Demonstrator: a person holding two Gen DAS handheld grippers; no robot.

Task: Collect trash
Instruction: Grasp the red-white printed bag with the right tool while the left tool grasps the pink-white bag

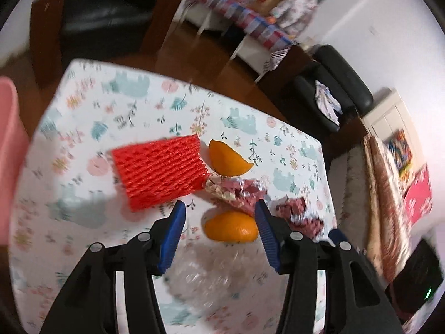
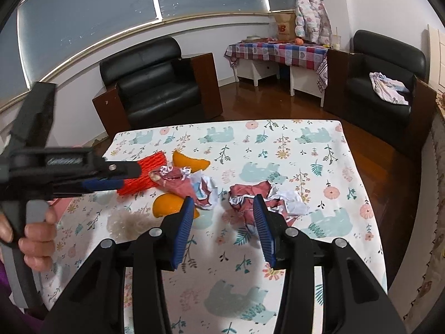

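Where the left wrist view begins, the left gripper [image 1: 219, 214] stands wide with nothing gripped, over the near orange peel [image 1: 230, 226]. Just beyond that peel, the red foam net [image 1: 160, 171] lies flat, long axis crosswise, ribbed and bright. On the floral tablecloth [image 2: 306, 144], right wrist view, the right gripper [image 2: 222, 211] is parted and empty; a crumpled wrapper [image 2: 250, 197] lies right of the peel, before black armchairs.

red foam net sleeve [image 1: 160, 173] flat on table, two orange peel pieces [image 1: 229, 161] beside it, crumpled red-white wrappers [image 2: 251, 199] near, clear plastic [image 1: 205, 278] nearest
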